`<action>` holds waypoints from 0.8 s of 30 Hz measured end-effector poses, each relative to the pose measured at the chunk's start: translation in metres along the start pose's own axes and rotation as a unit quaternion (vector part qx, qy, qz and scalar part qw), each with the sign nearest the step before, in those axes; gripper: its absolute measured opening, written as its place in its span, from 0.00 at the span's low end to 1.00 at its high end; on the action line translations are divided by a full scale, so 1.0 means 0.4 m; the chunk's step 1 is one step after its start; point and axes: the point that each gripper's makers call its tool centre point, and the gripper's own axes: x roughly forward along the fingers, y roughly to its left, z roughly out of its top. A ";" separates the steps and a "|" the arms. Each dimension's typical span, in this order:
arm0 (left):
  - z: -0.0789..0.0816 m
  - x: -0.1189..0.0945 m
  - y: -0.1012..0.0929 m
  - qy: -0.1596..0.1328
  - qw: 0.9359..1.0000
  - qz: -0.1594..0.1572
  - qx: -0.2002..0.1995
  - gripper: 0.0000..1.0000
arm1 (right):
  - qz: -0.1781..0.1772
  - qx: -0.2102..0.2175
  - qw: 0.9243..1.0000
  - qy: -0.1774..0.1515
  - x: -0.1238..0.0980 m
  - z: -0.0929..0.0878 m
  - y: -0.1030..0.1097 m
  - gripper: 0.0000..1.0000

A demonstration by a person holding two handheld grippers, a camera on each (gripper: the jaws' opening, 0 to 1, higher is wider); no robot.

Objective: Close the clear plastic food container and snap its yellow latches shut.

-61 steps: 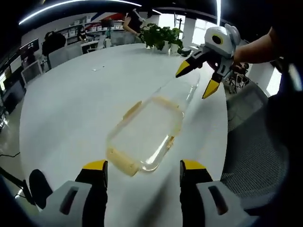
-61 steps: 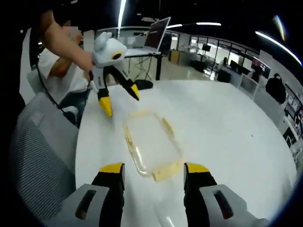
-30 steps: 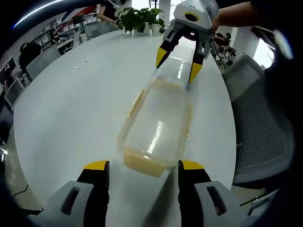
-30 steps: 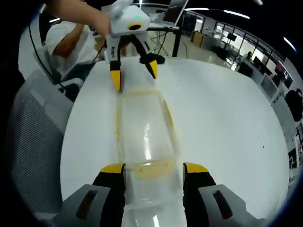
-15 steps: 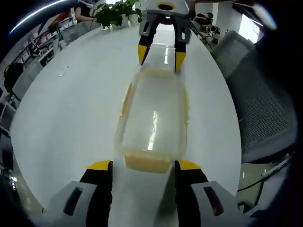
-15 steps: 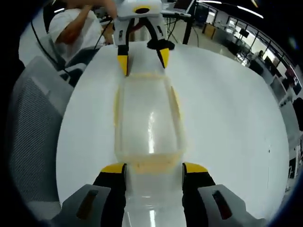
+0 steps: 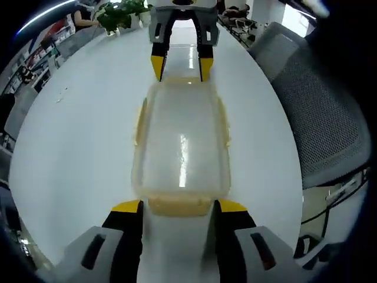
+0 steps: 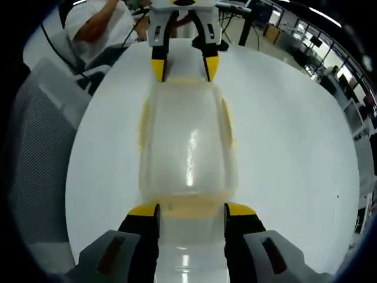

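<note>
The clear plastic container (image 7: 179,141) lies lengthwise on the white table (image 7: 76,135) with its lid down on it. Yellow latches (image 7: 139,121) run along its long sides and its short ends. My left gripper (image 7: 178,207) is open, its yellow tips on either side of the near end latch (image 7: 177,204). At the far end, the right gripper (image 7: 179,65) straddles the opposite latch. In the right gripper view the container (image 8: 187,138) runs away from my open right gripper (image 8: 191,210), whose tips flank the near latch (image 8: 189,206). The left gripper (image 8: 184,68) stands open at the far end.
A grey mesh office chair (image 7: 306,88) stands close to the table's edge, also seen as the chair (image 8: 41,118) in the right gripper view. A potted plant (image 7: 118,15) sits at the table's far side. A person in a white shirt (image 8: 94,23) is behind the left gripper.
Both grippers have come in from opposite sides and lined up with the container's short ends. Each now has an end latch between its open tips.
</note>
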 end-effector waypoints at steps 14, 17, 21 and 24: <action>-0.001 0.002 -0.009 -0.002 1.000 -0.019 -0.012 0.39 | 0.021 0.017 0.999 0.019 0.015 -0.012 0.000 0.39; -0.001 0.002 -0.008 -0.006 1.000 -0.019 -0.012 0.40 | 0.021 0.014 0.999 0.033 0.016 -0.010 0.003 0.39; 0.001 0.003 -0.009 -0.009 1.000 -0.020 -0.011 0.40 | 0.021 0.012 0.998 0.059 0.017 -0.012 0.004 0.40; 0.006 0.006 -0.009 0.003 1.000 -0.021 -0.007 0.40 | 0.024 0.007 0.997 0.073 0.018 -0.013 0.004 0.40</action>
